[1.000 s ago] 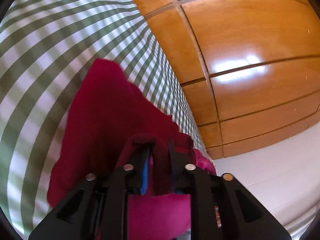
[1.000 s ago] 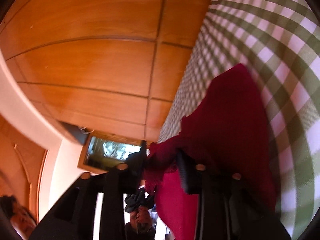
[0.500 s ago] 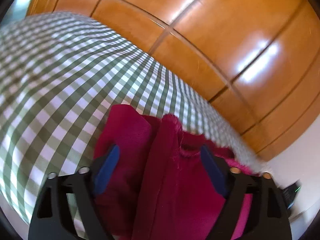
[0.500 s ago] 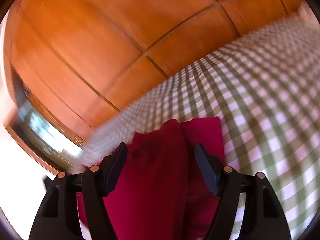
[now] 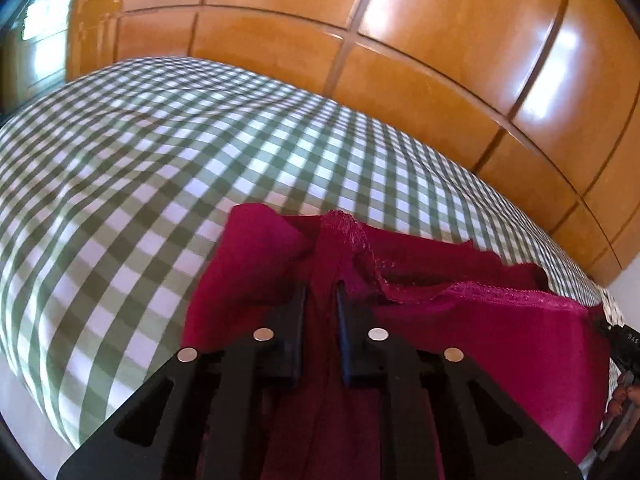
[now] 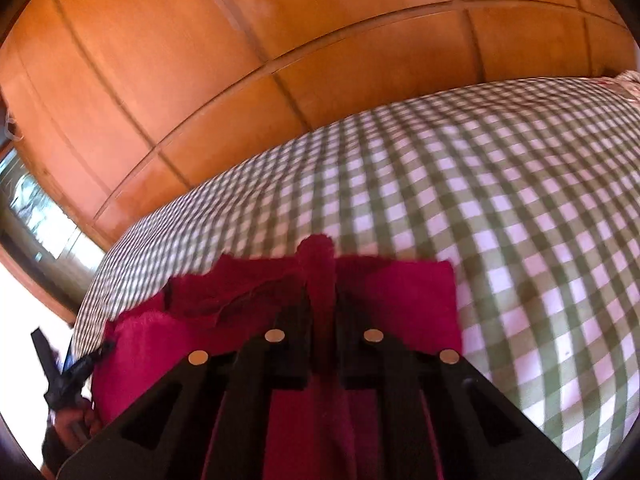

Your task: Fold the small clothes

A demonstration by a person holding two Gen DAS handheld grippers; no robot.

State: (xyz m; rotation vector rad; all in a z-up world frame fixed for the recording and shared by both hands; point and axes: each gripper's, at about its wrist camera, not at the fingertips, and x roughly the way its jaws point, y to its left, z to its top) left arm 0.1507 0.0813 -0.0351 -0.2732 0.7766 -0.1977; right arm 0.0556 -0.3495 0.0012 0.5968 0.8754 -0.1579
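A dark red garment (image 5: 480, 328) lies bunched on a green-and-white checked bedsheet (image 5: 160, 152), its lace-trimmed hem rumpled on top. My left gripper (image 5: 322, 292) points down at the garment's left part. Its jaws are closing, and a raised fold of the fabric is pinched between them. In the right wrist view the same garment (image 6: 400, 292) spreads under my right gripper (image 6: 322, 300). Those jaws are also closing tight on an upright ridge of red fabric that pokes out past the fingertips.
The checked sheet (image 6: 480, 200) stretches away behind the garment. Glossy wooden wardrobe panels (image 5: 440, 40) stand right behind the bed. A window (image 6: 32, 208) shows at the left. A person's hand (image 6: 68, 428) on a black handle sits at the garment's far side.
Both grippers have rolled upright. Half a second ago they stood wide open over the garment. Each has now closed on a fold of the red fabric.
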